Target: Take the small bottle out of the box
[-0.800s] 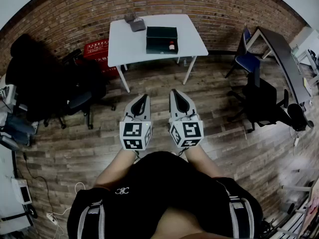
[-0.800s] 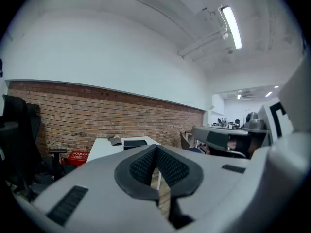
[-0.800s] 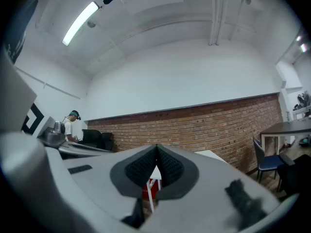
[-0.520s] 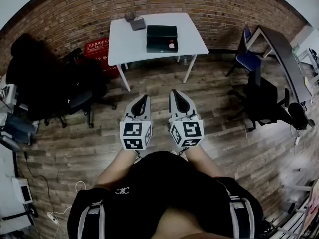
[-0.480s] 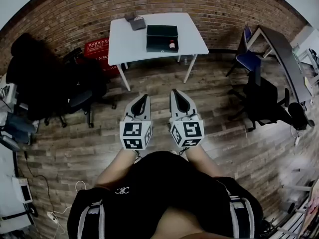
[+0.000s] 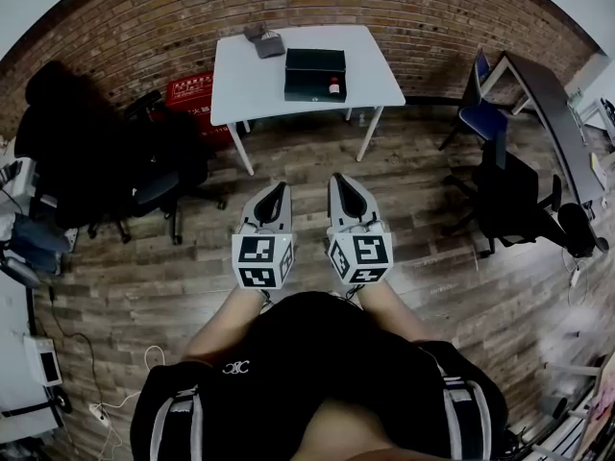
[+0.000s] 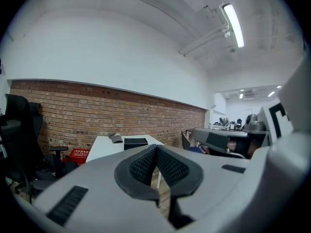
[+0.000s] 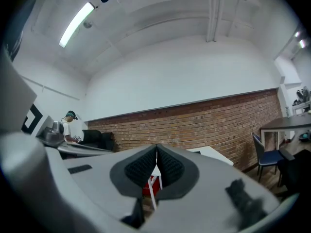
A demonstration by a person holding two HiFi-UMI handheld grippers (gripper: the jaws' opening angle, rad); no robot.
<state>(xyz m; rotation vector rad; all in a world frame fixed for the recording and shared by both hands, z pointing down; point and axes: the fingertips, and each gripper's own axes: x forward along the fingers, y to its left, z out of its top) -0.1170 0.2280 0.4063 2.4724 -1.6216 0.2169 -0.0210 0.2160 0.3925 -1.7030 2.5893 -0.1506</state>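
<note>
Jaws of L gripper (image 6: 276, 188) & R gripper (image 6: 339, 179) both pressed together, nothing btwn them, side by side over wood floor (image 6: 413, 209). Small bottle (image 6: 333, 87) sits inside dark box (image 6: 312, 63), at its R end, on white tabletop (image 6: 245, 89), well ahead of both jaws. Grey item (image 6: 267, 44) lies beyond box, ahead-L.

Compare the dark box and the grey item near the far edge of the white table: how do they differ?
The dark box is larger and near-black; the grey item is smaller and paler. The box sits mid-table with the small bottle at its right end; the grey item lies by the far edge. Both rest on the white table.
</note>
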